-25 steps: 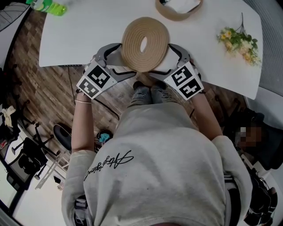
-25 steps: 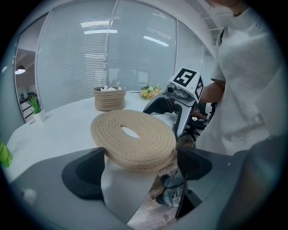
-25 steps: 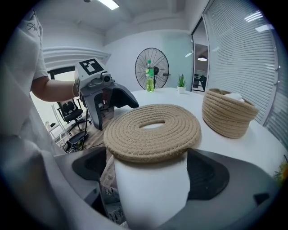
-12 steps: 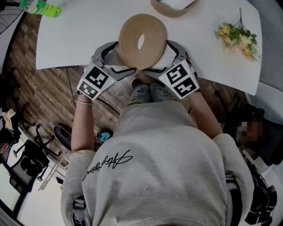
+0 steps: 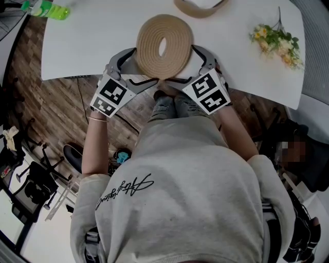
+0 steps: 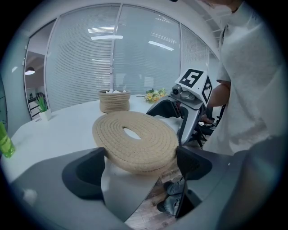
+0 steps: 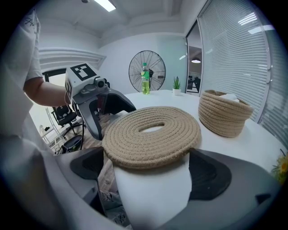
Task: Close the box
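White tabletop (image 5: 92,46) fills the upper part of the head view, with wooden floor (image 5: 56,108) below its near edge. At the top centre, cut by the frame, stands the open woven basket (image 5: 198,14), the box to be closed. Something white lies inside it. Its coiled rope lid (image 5: 149,51), a flat disc with 1 hole in the middle, lies well apart from it. The lid is lower in the frame, at the table's near edge, where its rim seems to overhang a little. That spot probably serves the grip: jaws coming in at a downward slant can straddle the rim there without hitting the tabletop.

The left gripper (image 5: 144,67) sits at the lid's lower left and the right gripper (image 5: 184,64) at its lower right, mirror fashion. A wide, soft disc would likely sag or tip if lifted from 1 side, so 2 holds make sense. In each gripper view the jaws stand wide apart with the lid's near rim between them. I see no squeeze on the rope, so both read as released. The right gripper's jaws have just been opening.

A green bottle (image 5: 49,7) at the upper left and a flower sprig (image 5: 275,41) at the upper right lie clear of the path from lid to basket.
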Available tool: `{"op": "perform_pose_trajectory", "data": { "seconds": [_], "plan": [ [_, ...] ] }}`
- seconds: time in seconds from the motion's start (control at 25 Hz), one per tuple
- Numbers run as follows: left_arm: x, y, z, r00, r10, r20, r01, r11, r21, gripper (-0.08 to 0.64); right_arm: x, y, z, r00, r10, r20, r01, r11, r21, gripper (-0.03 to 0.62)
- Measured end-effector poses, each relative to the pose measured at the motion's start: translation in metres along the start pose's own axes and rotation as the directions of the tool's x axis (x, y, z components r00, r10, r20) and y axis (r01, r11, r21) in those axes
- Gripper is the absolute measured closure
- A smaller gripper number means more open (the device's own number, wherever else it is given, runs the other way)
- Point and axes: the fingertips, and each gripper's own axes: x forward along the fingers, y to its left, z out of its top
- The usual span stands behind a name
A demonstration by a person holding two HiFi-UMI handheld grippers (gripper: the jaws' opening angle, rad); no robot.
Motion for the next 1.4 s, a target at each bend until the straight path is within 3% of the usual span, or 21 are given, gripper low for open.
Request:
{"op": "perform_pose_trajectory", "data": {
  "seconds": [0.44,0.72,1.0,1.4],
  "plan": [
    [0.005,-0.003,-0.004,0.998,0.058,-0.014,-0.057,0.996,0.065,0.058,0.002,0.001,-0.002,1.0,0.001,-0.008,-0.001,1.0,-0.002,0.0],
    [0.008,-0.002,-0.005,0.997,0.078,-0.025,-0.076,0.995,0.062,0.058,0.005,0.0,-0.001,1.0,-0.013,-0.013,0.013,1.0,0.0,0.0],
    [0.007,-0.003,-0.001,0.996,0.09,-0.017,-0.089,0.995,0.046,0.06,0.0,-0.001,0.003,0.999,-0.03,0.035,0.031,1.0,-0.004,0.002],
    [-0.003,-0.006,0.016,0.991,0.133,-0.027,-0.129,0.987,0.099,0.063,-0.015,-0.003,0.012,0.997,-0.028,0.078,0.027,1.0,0.008,0.002]
  ]
}}
